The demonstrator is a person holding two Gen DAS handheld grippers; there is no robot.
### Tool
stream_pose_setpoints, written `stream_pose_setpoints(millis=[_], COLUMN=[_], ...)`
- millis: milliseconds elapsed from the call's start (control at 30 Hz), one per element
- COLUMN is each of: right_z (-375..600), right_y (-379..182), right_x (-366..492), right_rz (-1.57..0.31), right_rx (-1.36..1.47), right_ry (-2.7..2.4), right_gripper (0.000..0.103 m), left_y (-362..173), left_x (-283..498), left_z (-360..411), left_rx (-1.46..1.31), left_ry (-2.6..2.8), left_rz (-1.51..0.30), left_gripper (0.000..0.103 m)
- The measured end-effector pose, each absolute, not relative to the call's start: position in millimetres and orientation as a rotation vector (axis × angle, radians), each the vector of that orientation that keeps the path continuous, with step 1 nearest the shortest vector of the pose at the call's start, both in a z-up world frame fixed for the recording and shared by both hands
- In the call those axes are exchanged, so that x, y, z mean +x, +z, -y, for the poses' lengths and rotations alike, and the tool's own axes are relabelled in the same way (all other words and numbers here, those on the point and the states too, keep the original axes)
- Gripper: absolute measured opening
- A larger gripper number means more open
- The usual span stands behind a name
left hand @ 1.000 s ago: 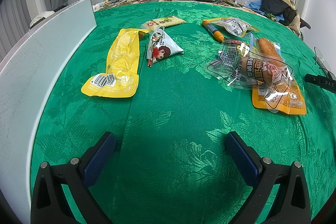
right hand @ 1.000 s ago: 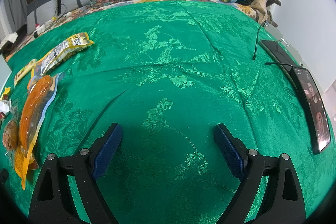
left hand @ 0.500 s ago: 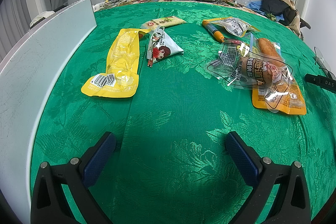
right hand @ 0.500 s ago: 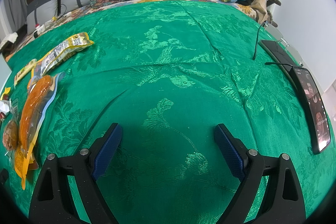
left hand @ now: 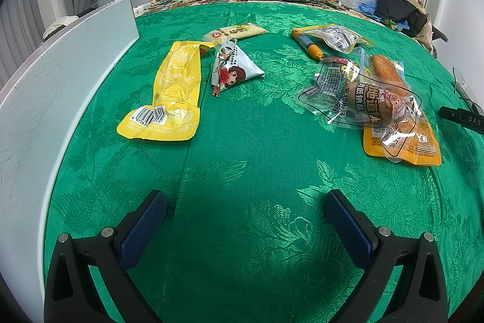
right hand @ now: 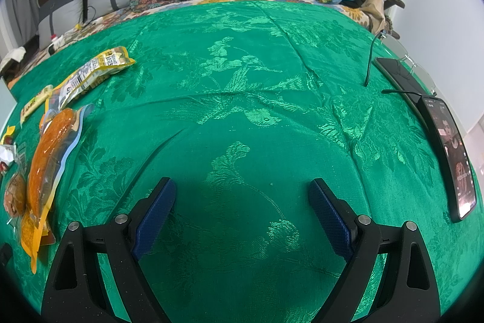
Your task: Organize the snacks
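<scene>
Several snack packets lie on a green cloth. In the left wrist view a long yellow packet lies at the left, a small triangular pouch beside it, a pale bar behind. To the right are a thin orange sausage, a grey-printed packet, a clear sausage pack and an orange packet under it. My left gripper is open above bare cloth, well short of them. My right gripper is open too; an orange sausage packet lies at its left.
A white board stands on edge along the left of the cloth. Two phones with cables lie at the right edge, and a dark device shows there in the left wrist view. Pillows, clothes and bags are piled at the back.
</scene>
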State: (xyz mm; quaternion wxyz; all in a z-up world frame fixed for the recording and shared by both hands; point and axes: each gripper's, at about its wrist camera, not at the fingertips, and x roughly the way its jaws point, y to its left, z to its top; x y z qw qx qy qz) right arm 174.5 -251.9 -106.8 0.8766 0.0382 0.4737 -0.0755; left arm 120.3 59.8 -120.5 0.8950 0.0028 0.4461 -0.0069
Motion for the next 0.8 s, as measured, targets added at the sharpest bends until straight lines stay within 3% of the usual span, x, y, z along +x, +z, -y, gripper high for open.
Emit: stream_pose_setpoints(millis=[800], right_z=[250.2], right_y=[-107.1], right_x=[175.8], right_rz=[-0.989], right_rx=[0.080], right_ry=[-0.158], right_gripper=[0.092], left_y=[-120.7], left_x=[120.8], left_z=[-59.7], left_rx=[0.005], left_ry=[-0.014], left_rz=[-0.925], left_gripper=[0.103])
